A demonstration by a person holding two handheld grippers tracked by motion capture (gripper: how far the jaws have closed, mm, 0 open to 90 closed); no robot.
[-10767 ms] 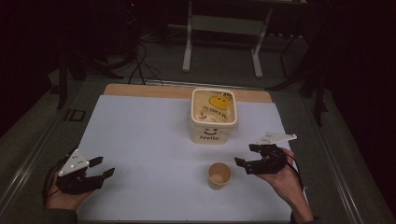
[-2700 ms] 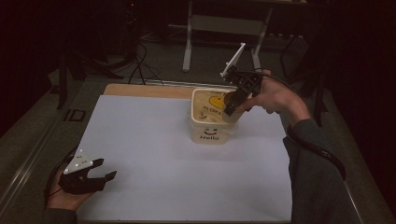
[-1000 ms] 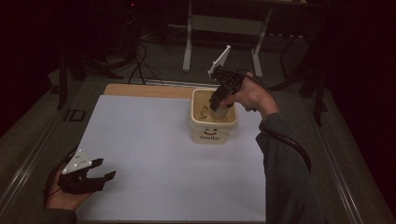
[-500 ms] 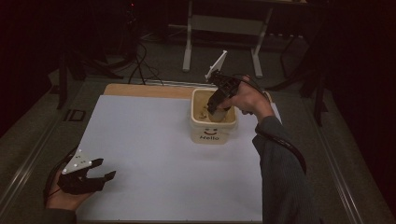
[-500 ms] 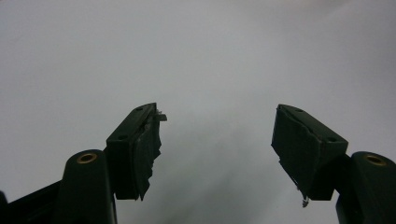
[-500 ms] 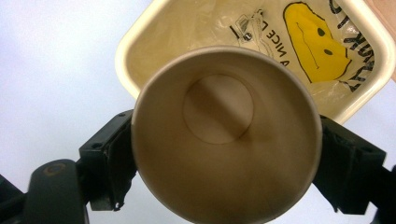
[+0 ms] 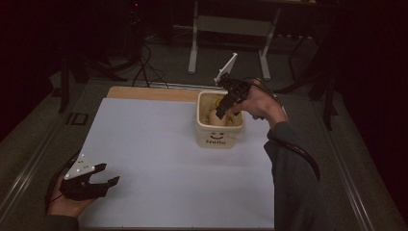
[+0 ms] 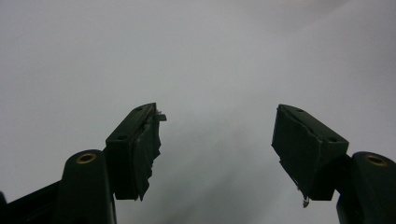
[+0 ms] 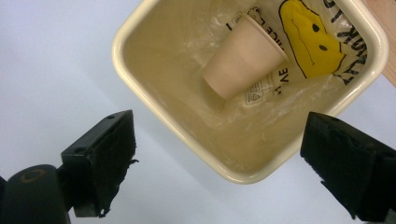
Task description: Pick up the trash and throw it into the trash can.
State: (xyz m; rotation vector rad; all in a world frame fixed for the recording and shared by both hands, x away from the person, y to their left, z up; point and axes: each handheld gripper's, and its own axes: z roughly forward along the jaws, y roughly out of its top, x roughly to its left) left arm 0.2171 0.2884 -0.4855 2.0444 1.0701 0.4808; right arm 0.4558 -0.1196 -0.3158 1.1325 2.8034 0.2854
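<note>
Paper cup point(image 9: 243, 58) on its side, half-hidden inside bin point(image 9: 140, 93)

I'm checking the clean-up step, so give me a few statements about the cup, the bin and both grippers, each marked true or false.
1. The tan paper cup lies on its side inside the cream square bin. True.
2. The right gripper grips the cup. False: its fingers have just been opening, stand wide above the bin, nothing between them.
3. The left gripper hangs over the bin. False: it rests near the white table's front left corner.
4. The left gripper's fingers are apart and hold nothing. True.
</note>
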